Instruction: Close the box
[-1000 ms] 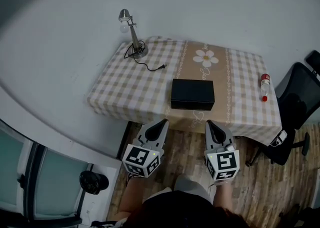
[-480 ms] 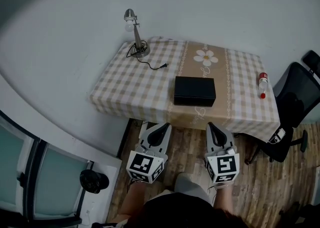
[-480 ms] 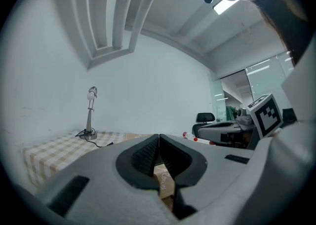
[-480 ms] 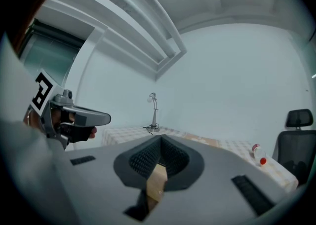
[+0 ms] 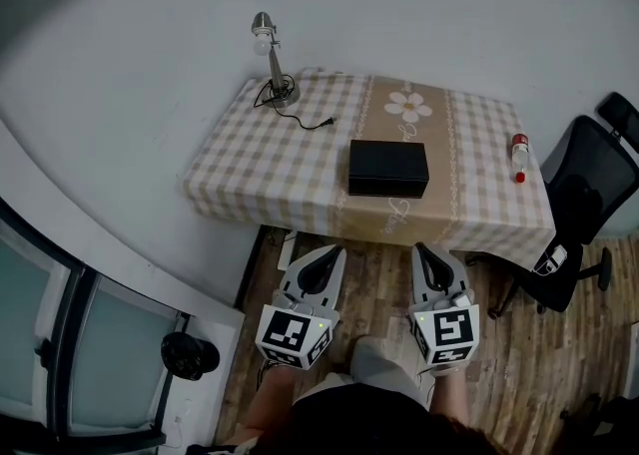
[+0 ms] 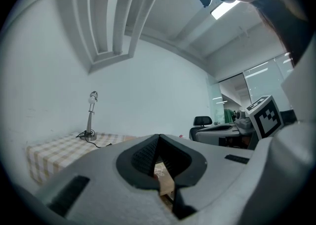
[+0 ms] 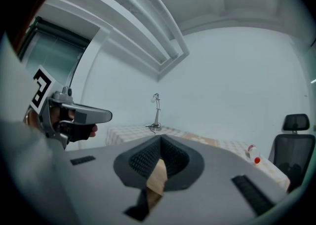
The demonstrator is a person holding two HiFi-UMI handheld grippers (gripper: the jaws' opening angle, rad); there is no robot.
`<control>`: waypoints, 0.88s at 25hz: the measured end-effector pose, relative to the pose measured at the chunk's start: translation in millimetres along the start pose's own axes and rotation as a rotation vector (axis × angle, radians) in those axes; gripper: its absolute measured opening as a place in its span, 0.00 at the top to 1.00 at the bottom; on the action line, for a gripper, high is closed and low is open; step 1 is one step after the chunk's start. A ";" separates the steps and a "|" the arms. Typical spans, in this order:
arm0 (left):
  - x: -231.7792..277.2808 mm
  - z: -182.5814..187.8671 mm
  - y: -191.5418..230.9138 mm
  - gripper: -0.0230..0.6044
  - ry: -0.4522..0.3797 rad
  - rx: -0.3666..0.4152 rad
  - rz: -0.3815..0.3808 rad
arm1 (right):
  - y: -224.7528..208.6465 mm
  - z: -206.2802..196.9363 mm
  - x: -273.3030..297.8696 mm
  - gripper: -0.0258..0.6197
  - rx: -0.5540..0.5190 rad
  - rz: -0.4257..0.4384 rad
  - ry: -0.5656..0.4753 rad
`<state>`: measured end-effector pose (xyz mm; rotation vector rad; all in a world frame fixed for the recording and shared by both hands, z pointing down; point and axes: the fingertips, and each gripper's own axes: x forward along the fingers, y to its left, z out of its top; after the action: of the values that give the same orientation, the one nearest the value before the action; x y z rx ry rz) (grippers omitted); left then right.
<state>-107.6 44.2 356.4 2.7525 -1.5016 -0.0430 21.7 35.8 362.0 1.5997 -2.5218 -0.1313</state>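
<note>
A black rectangular box (image 5: 388, 168) lies on the checked tablecloth, near the table's front edge, with its lid flat and down. Both grippers hang over the wooden floor, short of the table and well apart from the box. In the head view my left gripper (image 5: 327, 256) points at the table's front edge, and my right gripper (image 5: 428, 252) is beside it. Each one's jaws meet at the tips with nothing between them, as the left gripper view (image 6: 158, 138) and the right gripper view (image 7: 160, 139) show. The box is hidden in both gripper views.
The table (image 5: 250, 159) stands against a white wall. A desk lamp (image 5: 272, 61) with a loose cord stands at its back left corner. A small bottle with a red cap (image 5: 518, 157) lies at the right edge. A black office chair (image 5: 589, 194) is to the right.
The table and box have shifted up and grown smaller in the head view. Both grippers sit a little lower in the frame, still shut and side by side.
</note>
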 end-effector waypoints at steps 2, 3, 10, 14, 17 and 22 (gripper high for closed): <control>-5.2 3.8 -5.3 0.92 -0.015 -0.001 0.000 | 2.2 2.1 -6.8 0.93 -0.006 -0.001 -0.002; -7.8 5.7 -7.4 0.92 -0.021 -0.005 0.001 | 3.7 3.1 -9.9 0.93 -0.008 -0.001 -0.003; -27.4 5.3 -16.0 0.92 -0.017 0.018 0.003 | 18.8 5.7 -31.3 0.93 -0.025 -0.002 -0.003; -37.2 3.3 -25.8 0.92 -0.005 0.043 -0.003 | 23.4 4.1 -44.4 0.93 -0.028 -0.011 0.000; -44.2 2.1 -31.6 0.92 -0.008 0.037 -0.009 | 27.7 2.2 -52.8 0.93 -0.036 -0.011 0.009; -54.1 3.4 -35.6 0.92 -0.011 0.028 -0.013 | 34.7 2.2 -62.9 0.93 -0.042 -0.013 0.013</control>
<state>-107.0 109.0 353.5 2.7885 -1.4988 -0.0371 16.8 107.4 360.0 1.5955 -2.4826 -0.1731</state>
